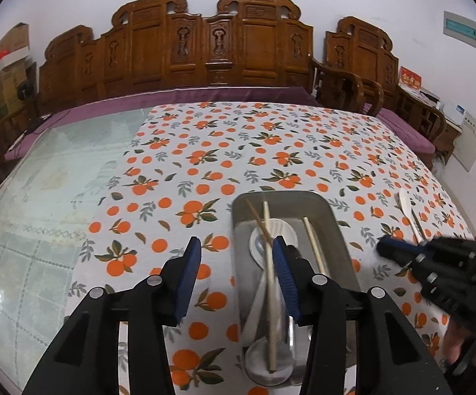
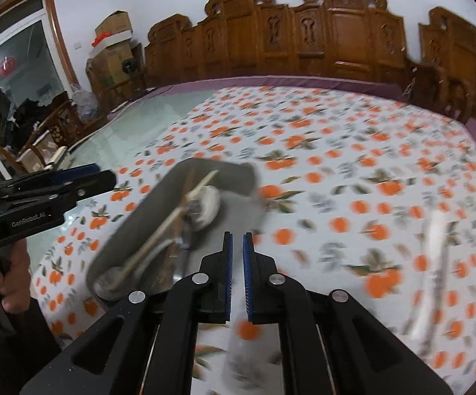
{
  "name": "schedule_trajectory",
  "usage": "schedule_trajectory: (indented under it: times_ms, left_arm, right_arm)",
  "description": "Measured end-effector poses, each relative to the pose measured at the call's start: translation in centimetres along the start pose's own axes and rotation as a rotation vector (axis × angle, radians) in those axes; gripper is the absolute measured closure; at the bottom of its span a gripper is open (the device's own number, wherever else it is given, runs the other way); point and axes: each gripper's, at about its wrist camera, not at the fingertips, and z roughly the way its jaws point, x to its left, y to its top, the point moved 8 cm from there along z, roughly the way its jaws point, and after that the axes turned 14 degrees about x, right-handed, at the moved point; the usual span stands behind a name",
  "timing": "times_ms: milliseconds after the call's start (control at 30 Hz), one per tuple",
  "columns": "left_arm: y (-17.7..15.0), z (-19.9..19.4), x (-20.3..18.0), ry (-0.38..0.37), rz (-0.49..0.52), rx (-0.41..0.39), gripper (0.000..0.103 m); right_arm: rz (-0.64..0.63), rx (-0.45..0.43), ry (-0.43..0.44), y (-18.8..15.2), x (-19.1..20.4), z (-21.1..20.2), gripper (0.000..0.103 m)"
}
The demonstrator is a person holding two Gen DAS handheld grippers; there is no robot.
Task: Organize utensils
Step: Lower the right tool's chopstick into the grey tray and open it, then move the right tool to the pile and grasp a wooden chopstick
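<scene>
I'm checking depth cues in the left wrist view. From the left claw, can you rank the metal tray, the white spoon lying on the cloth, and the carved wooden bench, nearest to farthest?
1. Metal tray: just ahead, under the left claw's right fingertip.
2. White spoon: farther right, on the orange-print cloth, outside the tray.
3. Carved wooden bench: beyond the table's far edge, against the wall.

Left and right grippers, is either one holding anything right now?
No. The left gripper is open over the metal tray, and the right gripper is nearly shut with nothing between its fingers.
</scene>
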Motion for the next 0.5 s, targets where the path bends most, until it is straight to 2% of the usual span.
schedule_trajectory:
  times_ms: [67, 167, 300, 367, 500]
  left_arm:
    - [0.0, 0.0, -0.7, -0.005, 0.008, -0.002, 0.052]
    - [0.0, 0.0, -1.7, -0.015, 0.022, -0.006, 0.048]
    - [-0.2, 0.1, -3.0, -0.025, 0.038, -0.003, 0.043]
    - [-0.3, 0.2, -3.6, -0.034, 0.041, -0.006, 0.032]
    - [-0.4, 0.2, -4.6, -0.053, 0.044, -0.015, 0.028]
  right_arm:
    - [-0.002, -0.011, -0.042, -0.2, -2.0, -1.2, 0.093]
    - [0.005, -0.021, -0.101, -0.7, -4.9, -2.5, 0.086]
    - [0.041, -0.020, -0.168, -1.9, -9.3, -3.8, 0.085]
    - [0.054, -0.017, -0.206, -2.6, -11.2, -4.1, 0.077]
    - [0.115, -0.013, -0.254, -4.0, -14.9, -4.3, 0.074]
